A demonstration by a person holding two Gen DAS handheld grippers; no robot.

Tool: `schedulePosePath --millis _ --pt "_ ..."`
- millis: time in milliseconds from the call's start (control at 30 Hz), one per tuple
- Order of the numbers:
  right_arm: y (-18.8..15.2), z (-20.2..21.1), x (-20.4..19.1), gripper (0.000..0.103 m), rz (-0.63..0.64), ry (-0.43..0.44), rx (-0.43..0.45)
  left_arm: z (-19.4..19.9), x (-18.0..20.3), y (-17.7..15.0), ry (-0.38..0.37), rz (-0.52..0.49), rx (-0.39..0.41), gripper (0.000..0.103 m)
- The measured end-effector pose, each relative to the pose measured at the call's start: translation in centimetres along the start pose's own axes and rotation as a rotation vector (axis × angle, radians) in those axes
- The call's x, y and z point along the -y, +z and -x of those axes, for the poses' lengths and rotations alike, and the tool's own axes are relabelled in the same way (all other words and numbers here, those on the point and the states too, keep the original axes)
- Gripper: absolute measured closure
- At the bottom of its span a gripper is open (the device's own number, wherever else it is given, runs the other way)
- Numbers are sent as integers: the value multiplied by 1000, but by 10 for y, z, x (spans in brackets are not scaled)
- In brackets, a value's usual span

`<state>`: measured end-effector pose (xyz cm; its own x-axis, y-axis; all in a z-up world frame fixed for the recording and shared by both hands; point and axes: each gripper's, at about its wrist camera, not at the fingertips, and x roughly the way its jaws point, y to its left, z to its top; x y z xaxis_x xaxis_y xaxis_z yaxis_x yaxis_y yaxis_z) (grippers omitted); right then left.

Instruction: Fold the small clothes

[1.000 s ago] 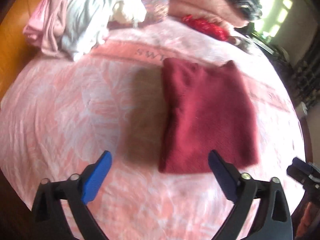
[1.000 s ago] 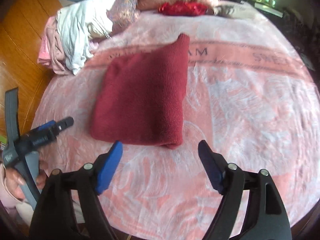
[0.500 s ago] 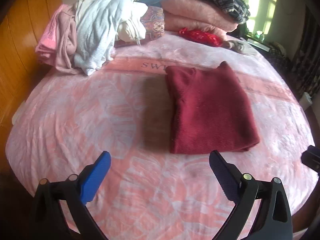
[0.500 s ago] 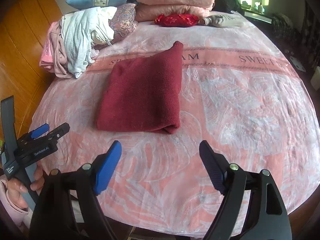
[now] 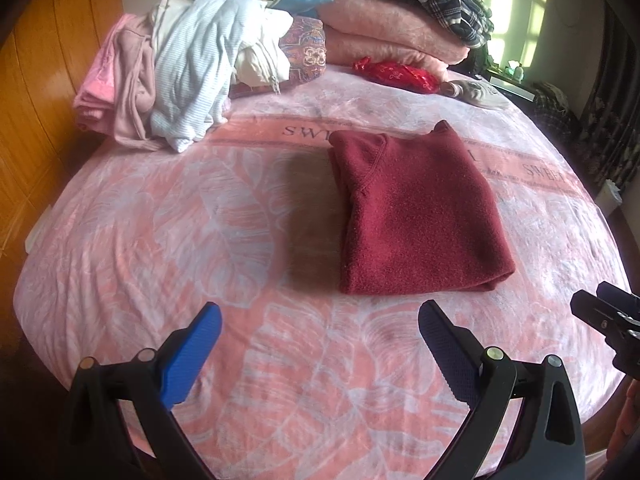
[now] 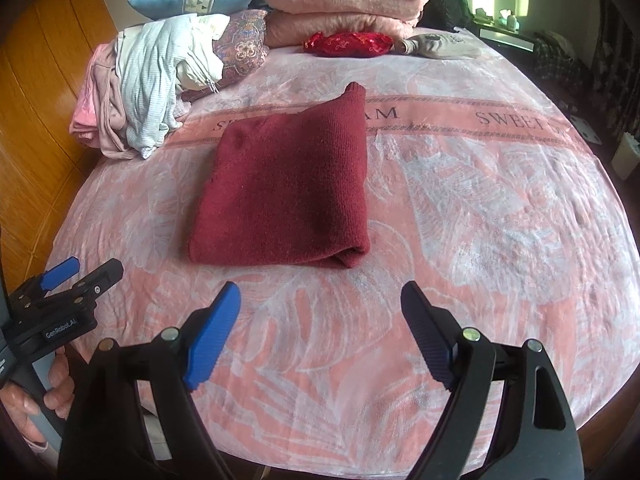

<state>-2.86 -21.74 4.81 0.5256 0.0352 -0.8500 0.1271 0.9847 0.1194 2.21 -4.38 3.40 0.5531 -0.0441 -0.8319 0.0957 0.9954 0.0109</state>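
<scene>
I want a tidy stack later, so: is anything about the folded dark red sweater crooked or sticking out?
Mostly neat, but one far corner of the dark red sweater pokes up past its top edge toward the lettered band on the pink blanket, so the fold is not square. Both grippers are open and off it.

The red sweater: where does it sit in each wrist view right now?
Left wrist: red sweater lies right of centre, folded, beyond the open left gripper.
Right wrist: red sweater lies left of centre.
Shared landmark: the pile of pale clothes at upper left.
</scene>
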Motion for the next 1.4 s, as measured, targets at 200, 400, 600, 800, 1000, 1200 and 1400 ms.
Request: schedulePosePath --millis 200,400,600,800,1000,1200,1400 --pt "-6 -18 -5 20 18 -1 -65 -5 0 -4 20 -9 -17 4" --pt "-7 -21 -2 18 4 -1 -76 -15 -1 -7 31 -8 -54 4" --pt "-7 -20 -3 17 17 -11 -67 -24 -1 -10 57 -4 -71 4" --pt "-6 -17 -1 17 23 -22 -57 -27 3 -12 69 -33 -70 4" --pt "-5 -17 1 16 42 -51 -54 -30 1 -12 69 -26 -83 4" --pt "-6 -18 1 16 37 -48 -68 -32 -2 -12 77 -23 -85 4" --pt "-5 -18 2 15 27 -40 -71 -30 -2 -12 74 -25 -79 4"
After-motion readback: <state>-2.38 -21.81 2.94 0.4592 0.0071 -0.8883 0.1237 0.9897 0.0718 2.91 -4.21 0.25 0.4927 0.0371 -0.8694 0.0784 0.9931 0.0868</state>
